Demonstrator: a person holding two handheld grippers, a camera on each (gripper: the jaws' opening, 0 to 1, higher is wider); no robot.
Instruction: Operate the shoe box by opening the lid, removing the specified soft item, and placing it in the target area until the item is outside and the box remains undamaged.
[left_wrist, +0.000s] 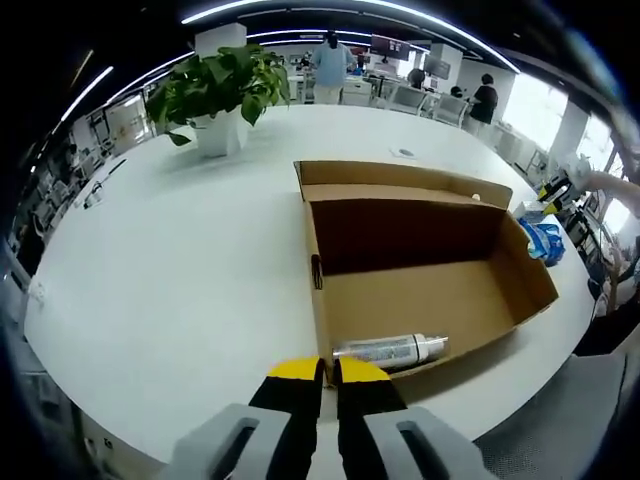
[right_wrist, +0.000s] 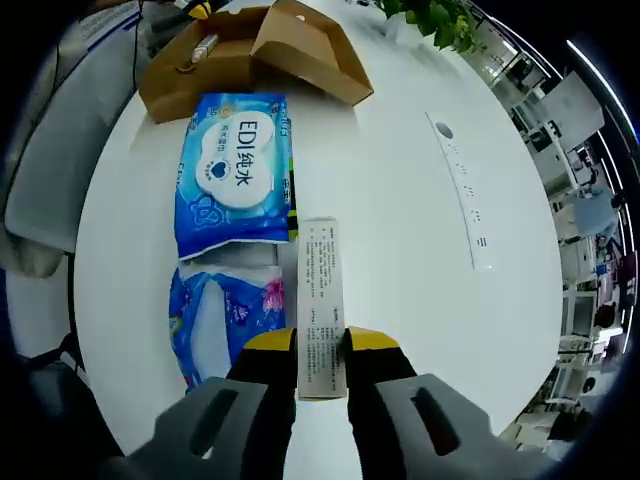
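Left gripper (left_wrist: 329, 375): fingers drawn together with only a thin slit between the yellow-tipped pads, holding nothing; the tips hover at the near wall of the box.
Right gripper (right_wrist: 322, 350): fingers parted just enough to clamp the near end of a slim white carton (right_wrist: 322, 300), which lies lengthwise on the worktop and runs away from the tips.
Box (left_wrist: 420, 290): brown cardboard, open, lid folded back flat on the far side; it sits on the white worktop (left_wrist: 180, 270). In the right gripper view it lies at the far edge of the worktop (right_wrist: 400, 200), lid (right_wrist: 310, 45) raised.
Bottle (left_wrist: 390, 350): silver, lying on its side inside the box against the near wall, just beyond the left fingers.
Wipes pack (right_wrist: 237, 170): blue, soft, printed with a white label; out of the box, flat on the worktop, just beside the carton.
Second pack (right_wrist: 215, 315): blue with flowers, next to the wipes pack, close to the right fingers on their left.
Plant (left_wrist: 220, 85): in a white pot, well beyond the box.
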